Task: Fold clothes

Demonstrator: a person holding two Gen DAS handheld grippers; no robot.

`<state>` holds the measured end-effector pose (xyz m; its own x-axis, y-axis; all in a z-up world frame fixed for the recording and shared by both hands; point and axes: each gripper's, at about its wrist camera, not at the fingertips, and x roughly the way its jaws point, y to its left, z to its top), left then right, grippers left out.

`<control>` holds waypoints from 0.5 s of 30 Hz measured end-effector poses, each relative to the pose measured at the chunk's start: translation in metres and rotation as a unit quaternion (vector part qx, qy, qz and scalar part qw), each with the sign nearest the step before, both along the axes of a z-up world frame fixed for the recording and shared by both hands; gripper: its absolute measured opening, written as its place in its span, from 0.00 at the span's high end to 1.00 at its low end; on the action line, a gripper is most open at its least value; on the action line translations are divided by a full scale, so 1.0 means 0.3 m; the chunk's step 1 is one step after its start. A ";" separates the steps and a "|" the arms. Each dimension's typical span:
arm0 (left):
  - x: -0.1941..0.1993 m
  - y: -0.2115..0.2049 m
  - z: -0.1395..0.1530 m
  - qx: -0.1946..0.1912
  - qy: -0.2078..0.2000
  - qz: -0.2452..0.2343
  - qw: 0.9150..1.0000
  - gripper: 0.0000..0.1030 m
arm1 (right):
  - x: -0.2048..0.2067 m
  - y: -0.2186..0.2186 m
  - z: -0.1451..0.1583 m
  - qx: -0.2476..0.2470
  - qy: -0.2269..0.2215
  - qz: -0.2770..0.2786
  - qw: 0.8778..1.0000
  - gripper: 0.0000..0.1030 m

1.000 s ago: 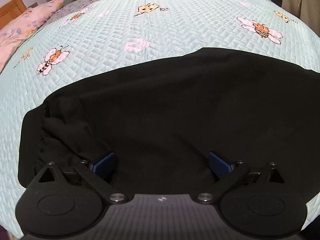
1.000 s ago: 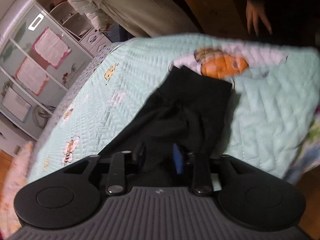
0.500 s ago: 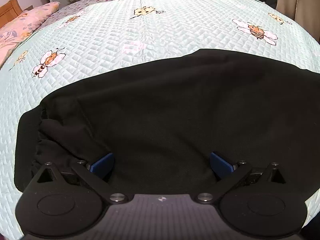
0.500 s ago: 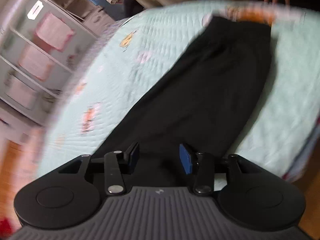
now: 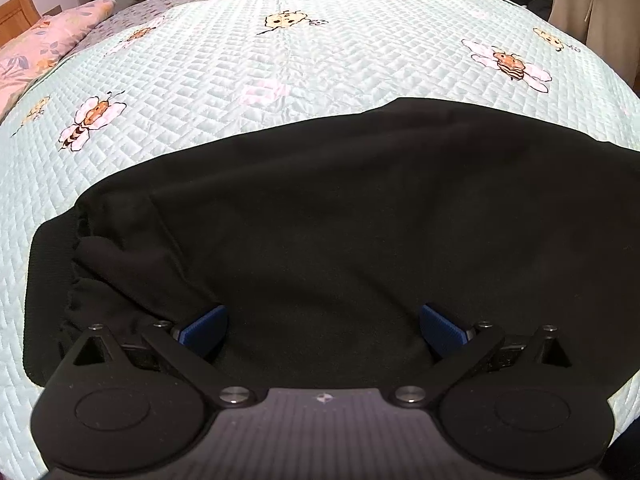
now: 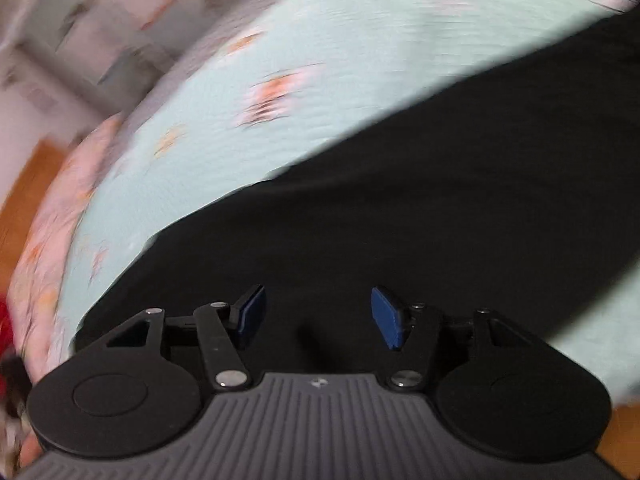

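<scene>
Black fleece garment [image 5: 340,240], one piece, lies spread flat on the mint quilted bedspread with bee prints [image 5: 280,72], near its front edge. A second ago my right gripper [image 6: 318,312] was clamped on the garment's narrow end; now its blue pads [image 6: 386,316] stand apart, released, sweeping fast over the cloth. My left gripper [image 5: 322,326] stays wide open above it. That pass looks finished; I judge a fresh grab comes next. One pink pillow [image 5: 44,44] sits at the bedspread's far left corner.
</scene>
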<state>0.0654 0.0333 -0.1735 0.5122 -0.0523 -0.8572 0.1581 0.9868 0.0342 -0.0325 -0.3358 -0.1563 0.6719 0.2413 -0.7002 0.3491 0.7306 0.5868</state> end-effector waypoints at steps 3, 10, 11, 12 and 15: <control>-0.001 0.003 -0.001 -0.002 0.000 -0.003 1.000 0.01 | -0.041 -0.053 0.044 -0.024 -0.003 -0.048 0.999 0.40; 0.002 0.010 -0.001 -0.008 0.002 -0.003 1.000 0.01 | 0.011 0.037 0.037 0.030 -0.053 0.041 0.997 0.37; 0.001 0.014 0.001 -0.012 0.002 -0.003 1.000 0.01 | 0.012 0.044 0.019 0.012 -0.034 0.045 0.998 0.37; -0.001 0.028 0.009 -0.021 0.000 -0.003 1.000 0.02 | 0.012 0.044 -0.001 -0.020 -0.010 0.039 0.999 0.39; -0.016 0.090 0.045 -0.058 -0.011 0.007 0.998 0.09 | -0.017 0.012 -0.011 -0.046 0.008 -0.006 0.999 0.50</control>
